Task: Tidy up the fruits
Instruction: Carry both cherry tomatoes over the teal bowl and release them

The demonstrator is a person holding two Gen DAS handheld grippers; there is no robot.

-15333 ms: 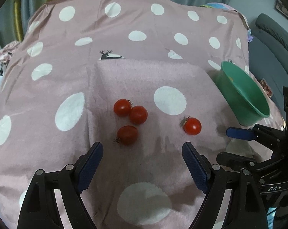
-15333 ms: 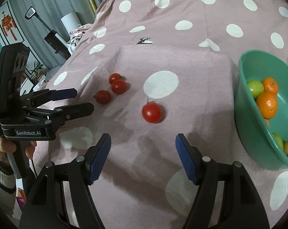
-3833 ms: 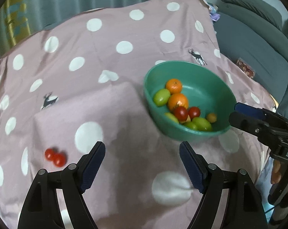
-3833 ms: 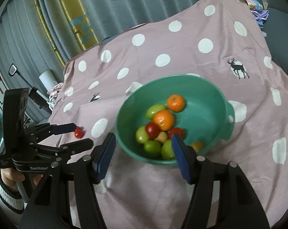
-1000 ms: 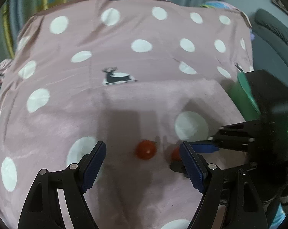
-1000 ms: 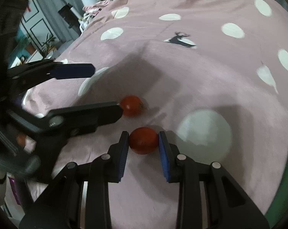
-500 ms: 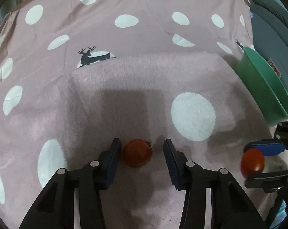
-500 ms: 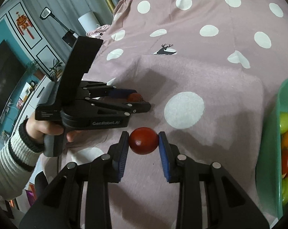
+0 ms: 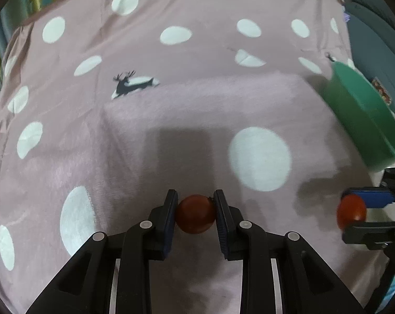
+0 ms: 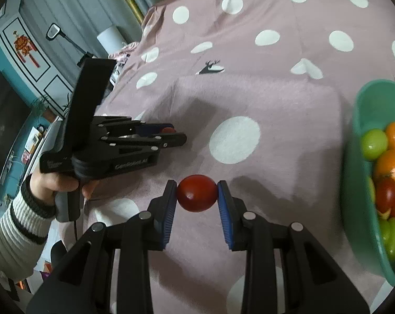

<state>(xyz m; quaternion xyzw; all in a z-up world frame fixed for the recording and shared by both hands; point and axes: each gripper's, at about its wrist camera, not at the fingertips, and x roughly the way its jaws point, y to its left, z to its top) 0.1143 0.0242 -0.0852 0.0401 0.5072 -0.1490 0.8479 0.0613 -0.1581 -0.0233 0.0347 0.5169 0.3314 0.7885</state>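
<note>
A: Status on the tools?

B: Left tool (image 9: 196,213) jaws have just been closing and are now clamped on a cherry tomato (image 9: 196,214). Pads sit on its two sides, about mid-height. From the left wrist view I can't tell if it's off the cloth (image 9: 171,110) or touching it.

A: Right one?

B: Right tool (image 10: 197,193) is clamped on a second tomato (image 10: 196,193), held clear above the cloth, shadow below it. Grip is across the widest part.

A: Where's the drop?

B: Green bowl (image 10: 354,157), off to the right of the right tool, well to the right of and ahead of the left one. It holds oranges, green fruit and red tomatoes. I see no loose fruit lying on the cloth near either tool.

A: Handling notes?

B: My read: light, smooth, thin skin, soft flesh. It'll squirt out if the pads ride above or below the middle, and split if squeezed hard. Keep a mid-body pinch with light force. The stem end on the left one sits near the right pad, so slip risk is there.

A: Surface?

B: Table under a soft dotted cloth. It gives, so fruit rolls little.
</note>
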